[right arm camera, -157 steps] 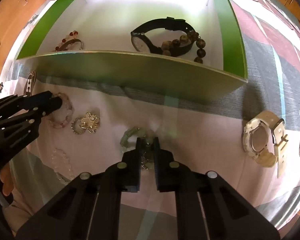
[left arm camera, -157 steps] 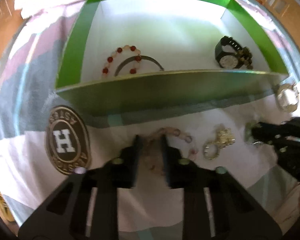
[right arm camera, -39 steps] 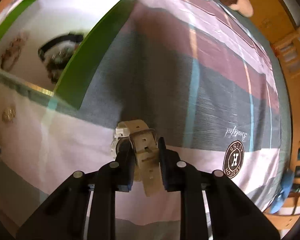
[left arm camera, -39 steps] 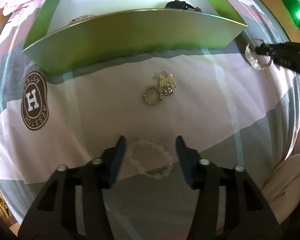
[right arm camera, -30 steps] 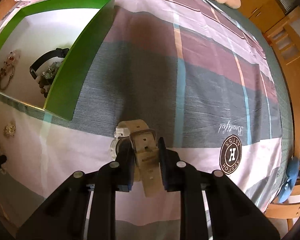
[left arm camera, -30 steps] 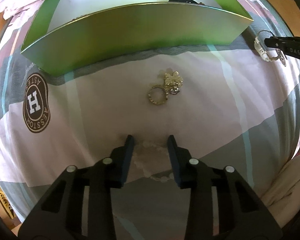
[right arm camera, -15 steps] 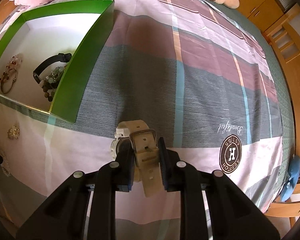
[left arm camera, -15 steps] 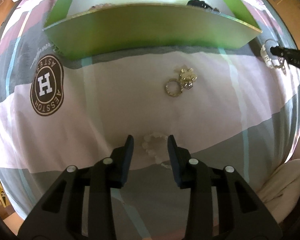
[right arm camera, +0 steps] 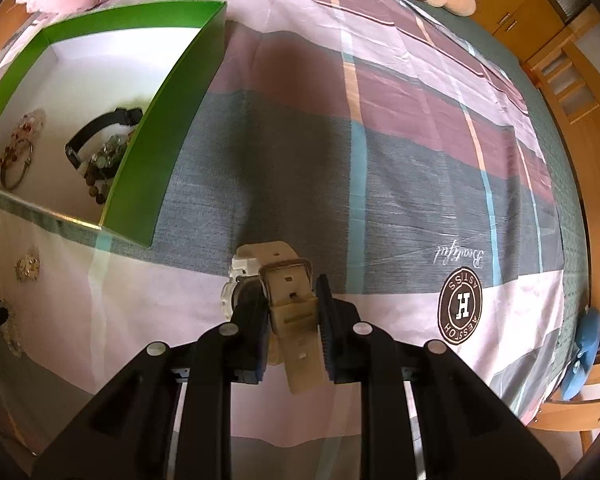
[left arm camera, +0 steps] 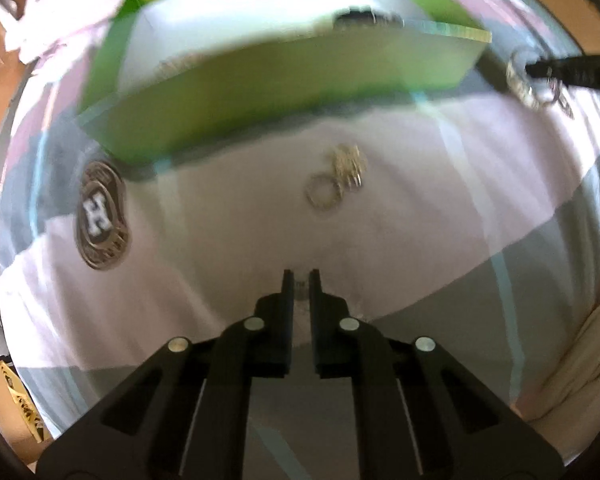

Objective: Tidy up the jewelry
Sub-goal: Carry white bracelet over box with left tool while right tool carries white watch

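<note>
Your right gripper (right arm camera: pixel 290 308) clamps a cream, rubbery white watch (right arm camera: pixel 276 280) by its buckled strap, above the bedsheet (right arm camera: pixel 380 184) beside the green box (right arm camera: pixel 168 92). Your left gripper (left arm camera: pixel 298 280) has just pinched shut; a pale bit shows between its tips, too blurred to identify.

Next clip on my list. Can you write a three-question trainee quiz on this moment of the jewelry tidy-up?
1. True or false: the right gripper is shut on the cream wristwatch.
2. Where does the black wristwatch lie? A) in the green box B) on the bedsheet C) in the left gripper
3. Fill in: the gold ring-and-flower piece lies ___ the box, on the bedsheet.
Key: 1 true; 2 A; 3 outside.
</note>
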The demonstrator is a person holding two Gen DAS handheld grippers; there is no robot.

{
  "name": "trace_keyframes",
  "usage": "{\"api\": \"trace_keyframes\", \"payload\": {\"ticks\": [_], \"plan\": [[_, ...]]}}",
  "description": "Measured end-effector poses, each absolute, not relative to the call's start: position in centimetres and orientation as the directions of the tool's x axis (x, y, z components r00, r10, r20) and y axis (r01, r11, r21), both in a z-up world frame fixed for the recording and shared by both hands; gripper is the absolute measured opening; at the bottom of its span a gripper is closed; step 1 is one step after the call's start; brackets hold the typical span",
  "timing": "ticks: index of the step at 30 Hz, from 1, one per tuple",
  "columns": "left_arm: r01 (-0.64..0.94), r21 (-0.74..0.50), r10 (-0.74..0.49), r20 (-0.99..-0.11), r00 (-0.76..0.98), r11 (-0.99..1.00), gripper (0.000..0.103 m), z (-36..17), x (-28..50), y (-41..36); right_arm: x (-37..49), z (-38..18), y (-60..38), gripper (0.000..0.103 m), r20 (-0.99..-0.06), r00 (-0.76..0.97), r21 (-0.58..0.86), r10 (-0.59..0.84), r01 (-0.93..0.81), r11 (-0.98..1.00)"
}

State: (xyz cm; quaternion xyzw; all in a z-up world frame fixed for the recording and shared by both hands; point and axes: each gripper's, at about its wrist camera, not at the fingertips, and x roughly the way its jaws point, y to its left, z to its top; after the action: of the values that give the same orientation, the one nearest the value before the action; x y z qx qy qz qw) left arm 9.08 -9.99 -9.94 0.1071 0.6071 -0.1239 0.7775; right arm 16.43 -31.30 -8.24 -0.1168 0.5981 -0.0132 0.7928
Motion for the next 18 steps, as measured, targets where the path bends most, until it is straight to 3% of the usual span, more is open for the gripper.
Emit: {"api": "trace_keyframes", "payload": {"ticks": [7, 18], "plan": [[0.31, 0.001, -0.142, -0.888, 0.437, 0.951, 0.007, -3.6, 8.2, -9.9, 15.5, -4.5, -31.5, 0.022, -0.908, 0.403, -0.152, -0.112, -0.068, 0.986], [0.275, -0.04, -0.205, -0.772, 0.602, 0.961, 0.007, 2.1, 8.3, -5.5, 14.5, 0.9, -30.3, 0.022, -0.835, 0.551, -0.01, 0.002, -0.018, 1.0]]}}
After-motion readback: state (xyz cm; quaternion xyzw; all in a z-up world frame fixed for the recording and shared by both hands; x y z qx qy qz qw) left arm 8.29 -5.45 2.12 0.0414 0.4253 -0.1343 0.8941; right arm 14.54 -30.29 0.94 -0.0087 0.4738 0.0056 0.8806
